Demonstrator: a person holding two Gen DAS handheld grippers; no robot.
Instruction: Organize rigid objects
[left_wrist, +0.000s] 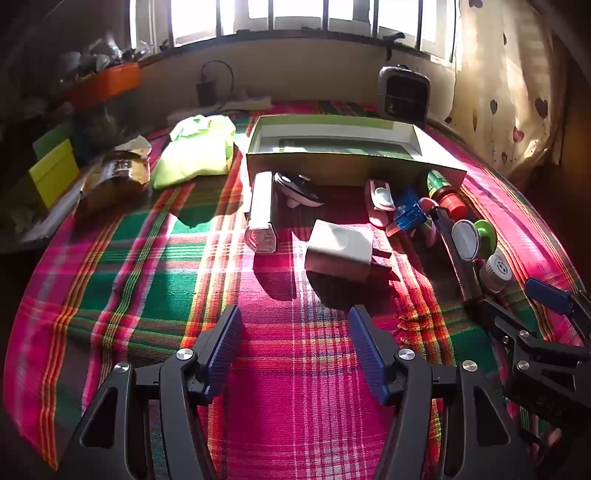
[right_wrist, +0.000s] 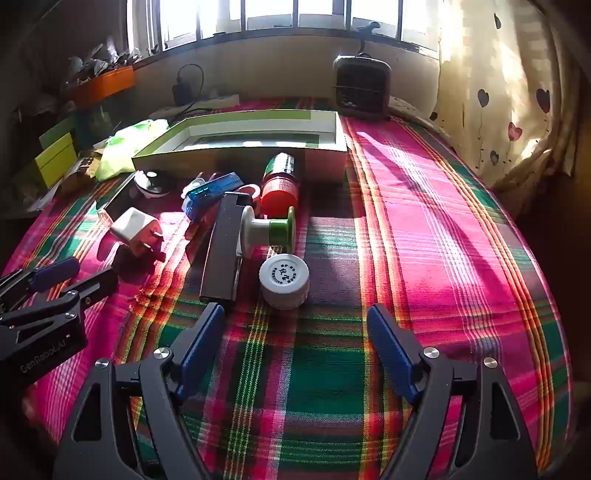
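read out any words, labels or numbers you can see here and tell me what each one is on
"GenRobot.AI": on the black body of the left hand-held gripper, as best it reads.
White round cap: ring of printed characters, too small to read.
Brown snack packet: dark print, too blurred to read.

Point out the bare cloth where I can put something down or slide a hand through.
Free: the plaid cloth right of the red-capped bottle toward the curtain, and the stretch before both grippers. Crowded: the cluster before the green box, from white charger to white cap.
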